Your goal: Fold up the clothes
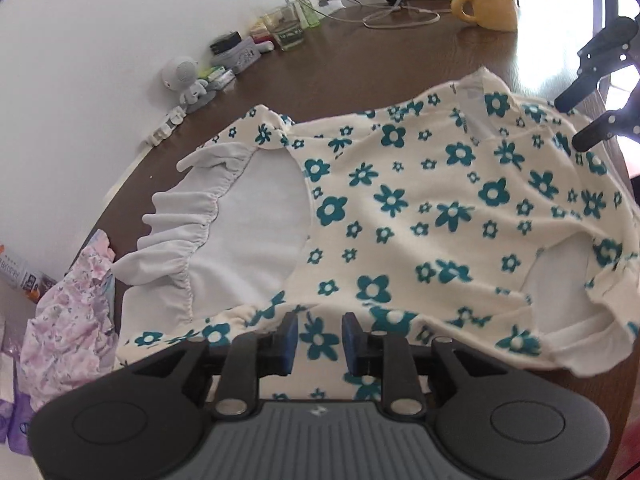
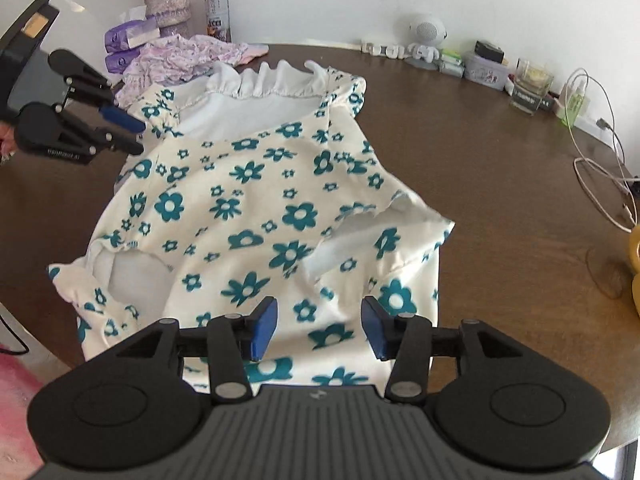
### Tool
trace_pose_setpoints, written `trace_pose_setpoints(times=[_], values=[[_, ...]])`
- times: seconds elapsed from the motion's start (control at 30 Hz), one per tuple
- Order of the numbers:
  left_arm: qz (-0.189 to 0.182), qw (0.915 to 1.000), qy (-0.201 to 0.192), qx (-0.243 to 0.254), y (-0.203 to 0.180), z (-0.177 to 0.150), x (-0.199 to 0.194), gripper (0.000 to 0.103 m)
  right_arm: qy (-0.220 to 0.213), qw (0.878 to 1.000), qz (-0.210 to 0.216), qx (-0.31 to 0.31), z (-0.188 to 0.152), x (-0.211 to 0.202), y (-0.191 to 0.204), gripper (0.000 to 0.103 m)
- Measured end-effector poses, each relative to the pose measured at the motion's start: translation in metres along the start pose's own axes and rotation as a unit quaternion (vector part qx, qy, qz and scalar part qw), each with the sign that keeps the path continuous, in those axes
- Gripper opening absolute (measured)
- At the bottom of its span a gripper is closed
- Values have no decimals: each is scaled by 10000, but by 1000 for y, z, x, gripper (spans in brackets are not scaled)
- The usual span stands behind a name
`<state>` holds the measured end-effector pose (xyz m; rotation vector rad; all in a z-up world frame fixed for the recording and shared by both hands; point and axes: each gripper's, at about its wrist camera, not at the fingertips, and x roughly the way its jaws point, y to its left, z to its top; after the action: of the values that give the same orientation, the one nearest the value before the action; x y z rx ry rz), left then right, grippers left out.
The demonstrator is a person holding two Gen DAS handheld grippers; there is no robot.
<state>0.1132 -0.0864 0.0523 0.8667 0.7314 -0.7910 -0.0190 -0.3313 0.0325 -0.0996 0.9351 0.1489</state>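
Left wrist view: cream garment w/ teal flower print (image 1: 400,208) spread on brown table (image 1: 340,68), white ruffled trim (image 1: 176,232) at left. Left gripper (image 1: 319,340) over garment's near edge, jaws apart w/ narrow gap, nothing held. Pink floral cloth (image 1: 68,320) at table's left edge. Yellow mug (image 1: 490,8) far right.

Right wrist view: same garment (image 2: 248,216) mid-table (image 2: 500,184), partly doubled over. Right gripper (image 2: 319,328) above near hem, jaws wide, empty. Left gripper (image 2: 128,132) at garment's left edge, jaws slightly apart. Vase w/ flowers (image 2: 166,0), bottle (image 2: 218,8) by wall.
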Motion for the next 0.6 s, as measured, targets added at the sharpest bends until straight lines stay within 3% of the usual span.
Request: trace_pose_setpoints(times=[0.17, 0.33, 0.6], values=[[47, 9974, 208, 686, 23, -16, 20, 32, 415, 9983, -328, 253, -7, 14, 7, 54], [-185, 9963, 244, 806, 47, -28, 40, 35, 463, 9966, -503, 466, -12, 20, 11, 64], [-736, 9930, 288, 883, 69, -22, 47, 30, 570, 9951, -290, 752, -10, 21, 1, 63]])
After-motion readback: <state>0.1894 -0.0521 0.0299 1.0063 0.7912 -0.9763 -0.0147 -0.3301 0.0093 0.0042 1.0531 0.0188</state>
